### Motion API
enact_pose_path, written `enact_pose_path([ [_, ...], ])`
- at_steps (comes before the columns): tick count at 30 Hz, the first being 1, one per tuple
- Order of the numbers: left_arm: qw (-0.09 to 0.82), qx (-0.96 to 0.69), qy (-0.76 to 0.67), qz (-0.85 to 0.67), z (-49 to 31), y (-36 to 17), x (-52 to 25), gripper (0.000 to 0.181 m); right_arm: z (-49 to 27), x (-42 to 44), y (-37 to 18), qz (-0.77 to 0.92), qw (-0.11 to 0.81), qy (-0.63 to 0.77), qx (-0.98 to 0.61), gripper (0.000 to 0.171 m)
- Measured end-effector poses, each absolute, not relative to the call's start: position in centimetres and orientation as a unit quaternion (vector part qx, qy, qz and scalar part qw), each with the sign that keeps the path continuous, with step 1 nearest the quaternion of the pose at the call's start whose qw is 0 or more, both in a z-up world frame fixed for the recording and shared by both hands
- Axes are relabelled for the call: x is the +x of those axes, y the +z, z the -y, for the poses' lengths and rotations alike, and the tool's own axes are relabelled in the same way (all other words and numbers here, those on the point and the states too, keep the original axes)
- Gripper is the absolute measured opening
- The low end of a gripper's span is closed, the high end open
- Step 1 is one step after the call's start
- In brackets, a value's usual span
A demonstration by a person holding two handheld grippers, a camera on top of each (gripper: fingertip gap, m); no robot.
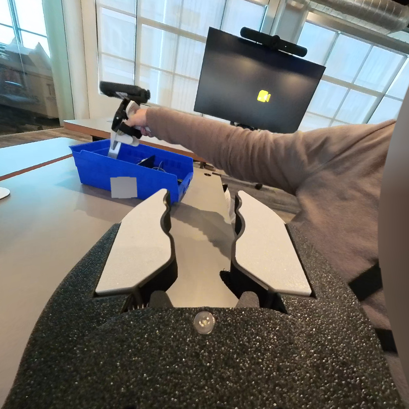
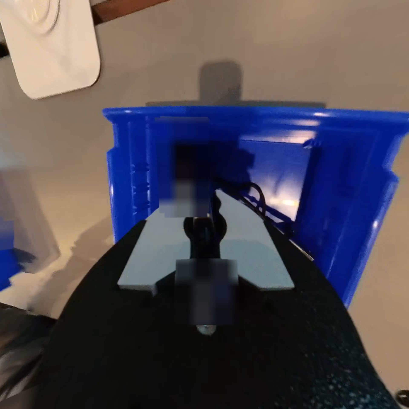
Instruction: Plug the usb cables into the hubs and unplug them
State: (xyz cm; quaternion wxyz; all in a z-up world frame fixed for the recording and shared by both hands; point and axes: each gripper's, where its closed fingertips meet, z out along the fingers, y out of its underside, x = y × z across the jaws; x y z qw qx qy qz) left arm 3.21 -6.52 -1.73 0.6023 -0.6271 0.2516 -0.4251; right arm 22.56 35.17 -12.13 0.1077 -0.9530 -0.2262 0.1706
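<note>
A blue plastic bin (image 1: 132, 174) stands on the grey table (image 1: 44, 221), with black cables (image 1: 159, 169) coiled inside. My left gripper (image 1: 202, 194) is open and empty, low over the table just right of the bin. My right gripper (image 1: 114, 151) reaches down into the bin's far-left end. In the blurred right wrist view, my right gripper (image 2: 202, 199) is inside the bin (image 2: 221, 112), jaws nearly together on a dark thing that looks like a cable end. A black cable (image 2: 257, 190) loops beside its right finger. No hub shows clearly.
A person's brown sleeve (image 1: 243, 150) crosses over the table's right side. A dark monitor (image 1: 259, 88) on a stand is beyond the table. A white rounded base (image 2: 51, 48) lies on the table past the bin. Another blue thing (image 2: 5, 265) is at the left edge. There is about 50 cm between the tips of the two grippers.
</note>
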Motion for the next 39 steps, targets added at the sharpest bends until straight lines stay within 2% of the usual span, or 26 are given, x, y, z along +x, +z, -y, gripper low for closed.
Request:
enact_pose_path([
  [1,0.604,-0.626,-0.424,-0.252,6.6,-1.6,3.2,0.055,-35.4,23.0,-12.1,0.206,0.105,0.177,-0.957,0.030],
  [3,0.607,-0.626,-0.421,-0.252,6.6,-1.5,3.1,0.055,-35.5,23.7,-11.7,0.185,0.106,0.192,-0.958,0.050],
  [6,0.608,-0.624,-0.421,-0.252,6.7,-1.4,3.0,0.055,-35.2,25.1,-10.9,0.182,0.113,0.183,-0.960,0.062],
  [8,0.605,-0.626,-0.422,-0.252,6.7,-1.4,3.1,0.055,-34.9,26.4,-10.0,0.188,0.124,0.164,-0.960,0.064],
  [18,0.595,-0.635,-0.422,-0.254,6.7,-1.7,3.9,0.055,-37.4,24.4,-4.9,0.283,0.319,0.143,-0.893,0.032],
  [20,0.595,-0.639,-0.414,-0.257,6.7,-1.9,3.9,0.055,-39.1,24.0,-4.6,0.302,0.359,0.089,-0.879,0.012],
  [22,0.596,-0.643,-0.405,-0.259,6.6,-2.1,3.8,0.055,-40.4,23.2,-4.4,0.320,0.388,0.054,-0.863,0.000],
  [23,0.595,-0.646,-0.403,-0.258,6.5,-2.2,3.6,0.055,-40.9,22.4,-4.4,0.331,0.393,0.054,-0.856,0.000],
  [26,0.594,-0.649,-0.403,-0.250,6.1,-2.4,3.2,0.055,-41.8,20.3,-5.3,0.363,0.375,0.063,-0.851,0.007],
  [28,0.592,-0.652,-0.408,-0.242,5.8,-2.7,2.8,0.055,-42.6,20.7,-6.5,0.367,0.352,0.024,-0.861,0.001],
  [32,0.587,-0.654,-0.420,-0.227,5.4,-3.2,2.3,0.055,-43.2,24.5,-8.5,0.314,0.269,-0.068,-0.908,0.000],
  [39,0.573,-0.658,-0.434,-0.225,5.1,-3.8,2.7,0.055,-40.6,28.6,-11.3,0.233,0.128,-0.024,-0.964,0.000],
])
